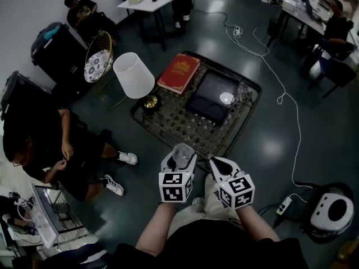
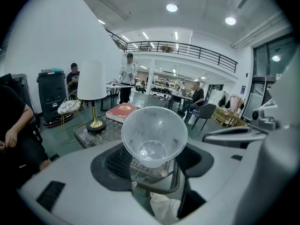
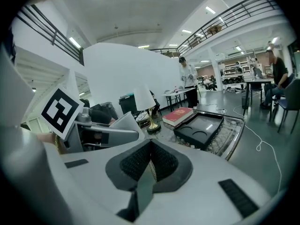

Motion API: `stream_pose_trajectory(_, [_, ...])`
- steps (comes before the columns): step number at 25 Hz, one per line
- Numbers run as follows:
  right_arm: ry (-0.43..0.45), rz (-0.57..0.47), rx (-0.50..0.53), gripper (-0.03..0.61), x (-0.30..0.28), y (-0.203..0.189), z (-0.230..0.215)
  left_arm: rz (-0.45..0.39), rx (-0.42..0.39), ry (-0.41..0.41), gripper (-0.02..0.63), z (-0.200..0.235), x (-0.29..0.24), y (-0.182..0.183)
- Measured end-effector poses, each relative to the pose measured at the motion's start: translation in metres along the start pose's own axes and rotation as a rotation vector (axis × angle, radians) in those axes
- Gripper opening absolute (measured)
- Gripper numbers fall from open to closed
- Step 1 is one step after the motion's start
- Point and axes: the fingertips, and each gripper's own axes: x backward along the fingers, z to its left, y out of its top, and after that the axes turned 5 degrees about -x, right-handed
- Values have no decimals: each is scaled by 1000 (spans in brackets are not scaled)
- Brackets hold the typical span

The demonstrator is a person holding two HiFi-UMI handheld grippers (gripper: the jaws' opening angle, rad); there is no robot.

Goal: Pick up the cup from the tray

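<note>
So here's where we're at: the left gripper [image 1: 179, 162] has the cup [image 2: 154, 135] clamped between its two dark pads [image 2: 118, 161]. The jaws stand wide because the cup fills the whole gap. It's a clear plastic cup, and its mouth faces back toward the gripper, so in the left gripper view we look straight down into it and see the bottom. It's up off the tray [image 1: 208, 97], sitting right at the jaw tips, over the near edge of the table [image 1: 185, 126].

The right gripper [image 3: 150, 161] is just beside the left one, on its right. Its jaws are pressed together with nothing in them. From its own view we catch the left gripper's marker cube [image 3: 61, 109] close by on the left.

The tray is black with two round recesses, and both look bare. It lies out ahead of both grippers on the table, a bit right of the left gripper's line. The red book [image 1: 179, 73] sits just left of the tray, farther ahead of the left gripper. The lamp [image 1: 134, 76] with the white shade stands ahead and off to the left of that gripper, at the table's left corner.

A few people are sitting around the room, well off to the left and far ahead.
</note>
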Motion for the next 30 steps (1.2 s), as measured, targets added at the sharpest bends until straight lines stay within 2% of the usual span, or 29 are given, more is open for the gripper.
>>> stream_pose_trajectory(14, [15,-18,56,11,23,-9,36,-36,33,-14,282,-8,58,-20])
stream_pose_trajectory(30, [45,-28,81,11,37,-16,53,-53,45,-9,282,-14,73,-24])
